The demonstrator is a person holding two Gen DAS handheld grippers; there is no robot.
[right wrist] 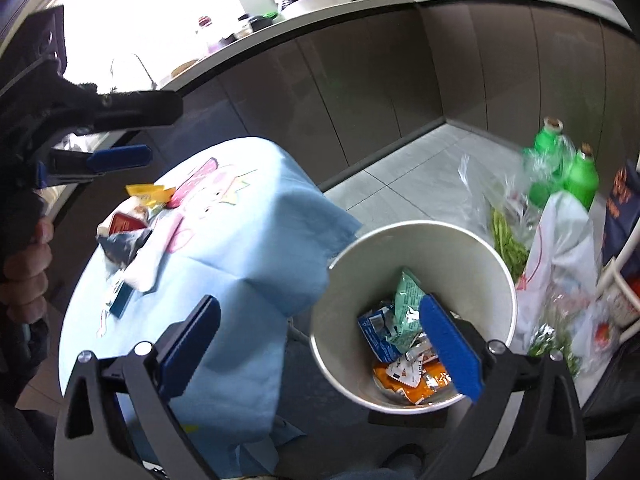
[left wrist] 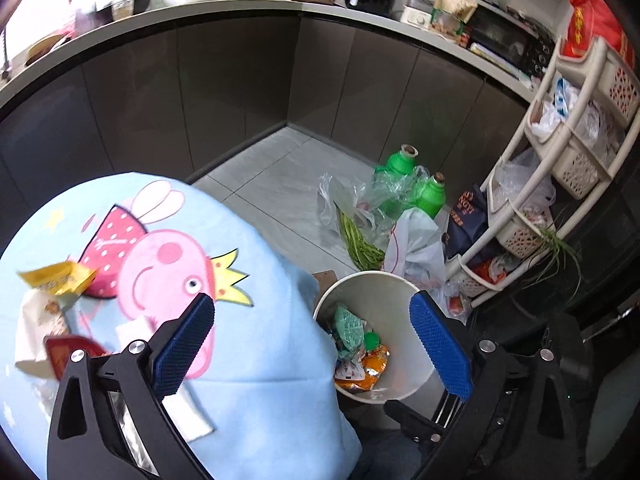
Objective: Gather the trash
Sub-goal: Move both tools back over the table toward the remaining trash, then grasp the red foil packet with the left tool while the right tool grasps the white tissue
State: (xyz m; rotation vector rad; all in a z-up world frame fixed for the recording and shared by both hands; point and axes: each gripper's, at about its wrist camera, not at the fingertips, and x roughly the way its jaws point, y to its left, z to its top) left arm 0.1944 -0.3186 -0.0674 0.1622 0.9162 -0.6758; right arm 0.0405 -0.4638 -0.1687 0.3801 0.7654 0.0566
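Left wrist view: left gripper [left wrist: 312, 336] spread wide, nothing between the blue pads, one pad over the blue cartoon-print tablecloth [left wrist: 248, 360], the other over the rim of the white bin [left wrist: 404, 284] at about 5 o'clock in the frame. Bin stands upright on the floor, mouth up, just beside the table's edge; wrappers [left wrist: 360, 356] lie piled in its bottom, a green one with its long axis running roughly 11-to-5. On the cloth at 8 o'clock: a yellow packet [left wrist: 56, 278], long axis near level, pointing 3 o'clock, plus a red wrapper [left wrist: 66, 352] and white paper [left wrist: 32, 332] touching it. Green bottles [left wrist: 404, 160] upright on the floor at 2 o'clock of the bin, clear bags around them; white rack [left wrist: 576, 136] at 3 o'clock. Right wrist view: right gripper [right wrist: 320, 332] also spread wide, empty, right pad hanging over the bin's [right wrist: 400, 232] mouth, left pad over the cloth [right wrist: 256, 240]. Bin upright, wrappers [right wrist: 404, 344] inside; green packet stands on end, tilted toward 1 o'clock, orange one flat below it. Table trash pile [right wrist: 132, 220] at 9 o'clock, yellow packet's long axis near level. Left gripper [right wrist: 120, 158] shows at 10 o'clock above that pile, fingers pointing 3 o'clock, a hand [right wrist: 28, 268] on its grip.
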